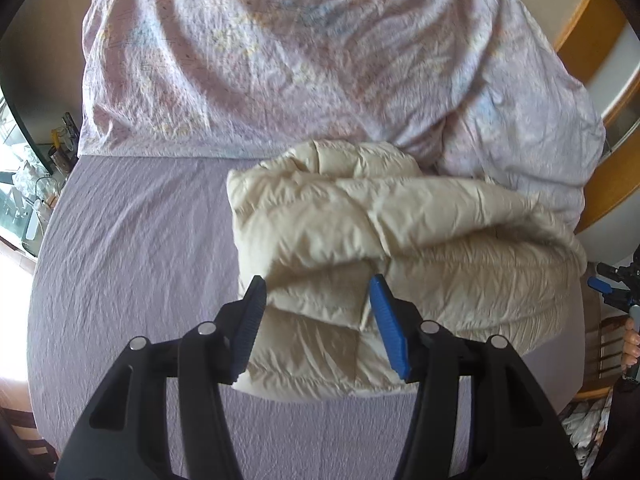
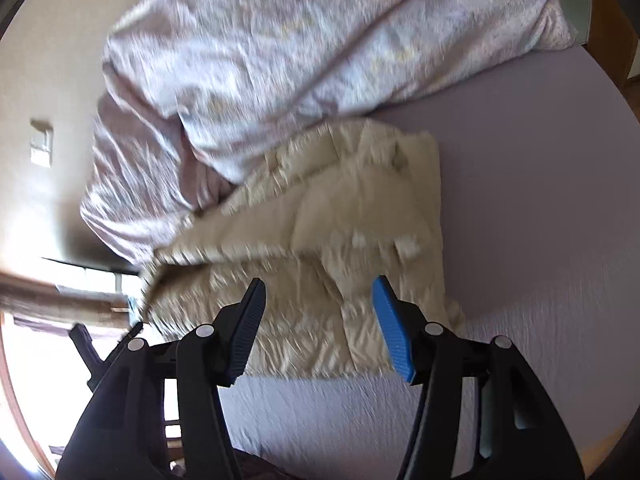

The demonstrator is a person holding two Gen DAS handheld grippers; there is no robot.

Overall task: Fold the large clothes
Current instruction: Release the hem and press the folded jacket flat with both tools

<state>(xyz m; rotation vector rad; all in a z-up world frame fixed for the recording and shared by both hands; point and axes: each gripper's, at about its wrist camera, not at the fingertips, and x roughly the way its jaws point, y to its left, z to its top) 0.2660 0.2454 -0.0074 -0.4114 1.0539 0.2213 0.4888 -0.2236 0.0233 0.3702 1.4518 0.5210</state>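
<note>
A cream quilted puffer jacket (image 1: pixel 372 232) lies folded into a thick bundle on the lilac bed sheet (image 1: pixel 132 248). My left gripper (image 1: pixel 316 284) is open and empty, its blue-padded fingers above the jacket's near left part. In the right wrist view the jacket (image 2: pixel 336 232) lies folded on the sheet (image 2: pixel 540 208), and my right gripper (image 2: pixel 318 286) is open and empty above its near edge. That view is motion-blurred. The right gripper also shows at the far right of the left wrist view (image 1: pixel 612 288), off the bed's side.
A crumpled pink floral duvet (image 1: pixel 280 52) is heaped at the back of the bed, touching the jacket's far side; it also shows in the right wrist view (image 2: pixel 320 52). A wooden frame (image 1: pixel 592 32) stands at the right. Cluttered shelving (image 1: pixel 36 184) is at the left.
</note>
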